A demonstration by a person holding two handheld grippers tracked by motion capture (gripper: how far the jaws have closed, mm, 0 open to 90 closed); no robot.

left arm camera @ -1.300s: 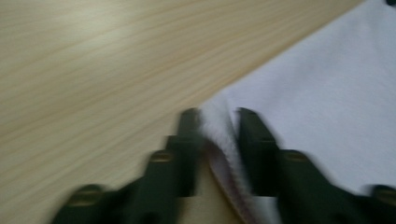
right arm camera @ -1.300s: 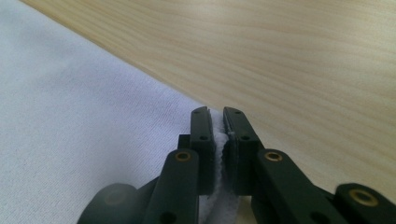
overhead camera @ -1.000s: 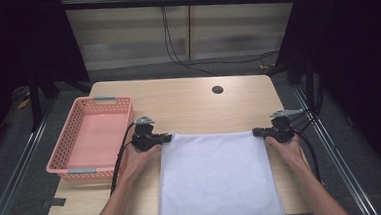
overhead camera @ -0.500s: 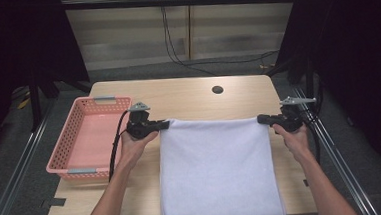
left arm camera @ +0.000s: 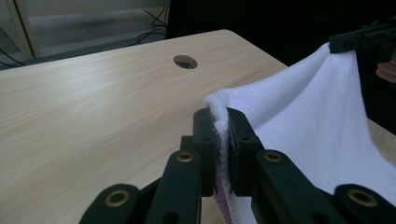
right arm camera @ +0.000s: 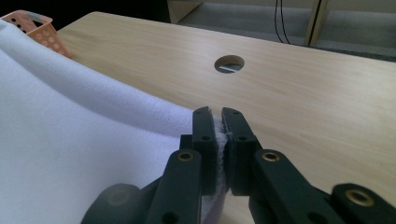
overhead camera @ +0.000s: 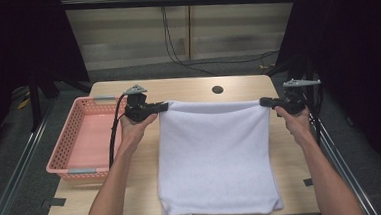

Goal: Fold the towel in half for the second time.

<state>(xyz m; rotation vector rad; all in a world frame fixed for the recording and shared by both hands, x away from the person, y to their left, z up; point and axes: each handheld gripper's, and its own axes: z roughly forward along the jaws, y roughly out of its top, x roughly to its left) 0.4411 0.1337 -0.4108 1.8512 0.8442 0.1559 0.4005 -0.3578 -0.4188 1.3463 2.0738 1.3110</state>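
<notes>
White towel [overhead camera: 217,161] stretched between the two grippers, far edge lifted off the wooden table [overhead camera: 187,87], near part lying flat and reaching to the table's near edge. Left gripper [overhead camera: 163,107] clamped tight on the towel's far left corner, jaws pressed onto the cloth; in the left gripper view, folded white pile [left arm camera: 222,121] pinched between the black jaws of the left gripper [left arm camera: 220,128], a fringe of towel edge running down the narrow gap. Right gripper [overhead camera: 264,102] likewise closed hard on the far right corner; in the right gripper view, a thin strip of towel [right arm camera: 70,140] squeezed between the jaws of the right gripper [right arm camera: 219,126], remaining cloth spreading away to the left. Top edge of the towel pulled nearly straight from one gripper to the other, sagging only slightly in the middle. Both hands raised above the tabletop, left hand [overhead camera: 135,127] just beside the pink basket [overhead camera: 75,139], right hand [overhead camera: 294,121] near the table's right edge. Pink basket standing on the left part of the table, apart from the towel. Round cable hole [overhead camera: 217,90] in the tabletop beyond the towel's lifted edge, between the two grippers. Other gripper also visible far off at the upper right of the left gripper view, holding the opposite corner.
</notes>
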